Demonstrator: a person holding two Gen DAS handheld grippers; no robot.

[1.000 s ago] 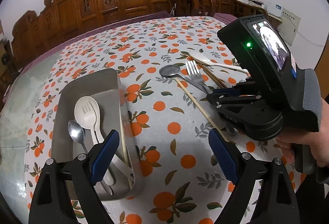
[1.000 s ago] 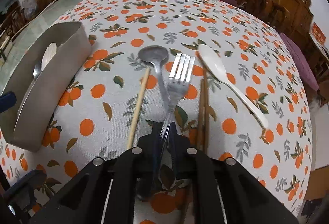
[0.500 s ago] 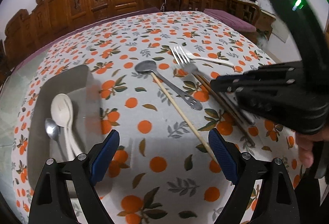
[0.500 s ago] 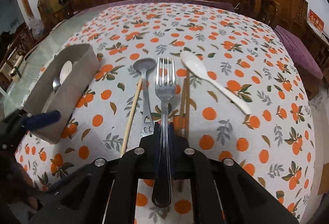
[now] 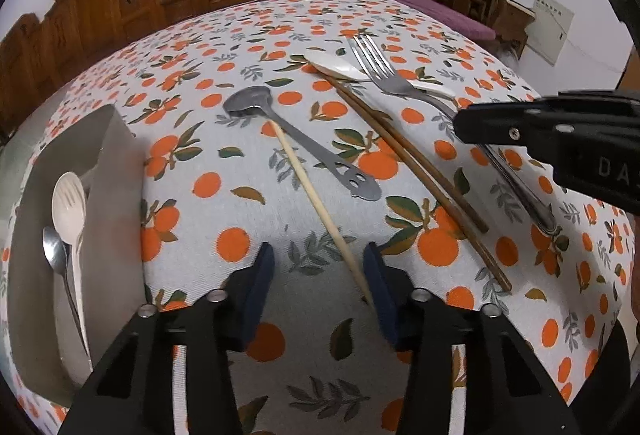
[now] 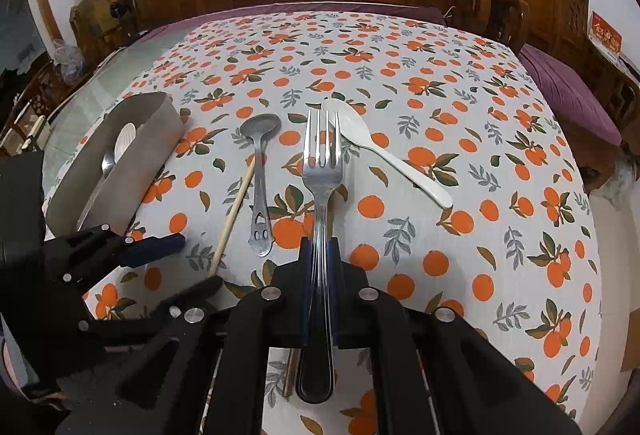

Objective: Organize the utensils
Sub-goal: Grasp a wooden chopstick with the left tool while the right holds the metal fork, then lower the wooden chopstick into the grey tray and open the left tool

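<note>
Right wrist view: our right claw [image 6: 319, 267] clamps the steel fork [image 6: 322, 171]; our left claw [image 5: 318, 271], released, straddles a pale chopstick [image 5: 316, 203].

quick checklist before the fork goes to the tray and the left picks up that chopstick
1. Right gripper jaws clamp the silver metal fork: ok.
2. Fork lifted off the orange-print tablecloth: ok.
3. Grey rectangular tray has room beside its white plastic spork and small steel spoon: ok.
4. Left gripper open: ok.
5. Pale wooden chopstick centred between its jaws: not ok, near the right one.
</note>
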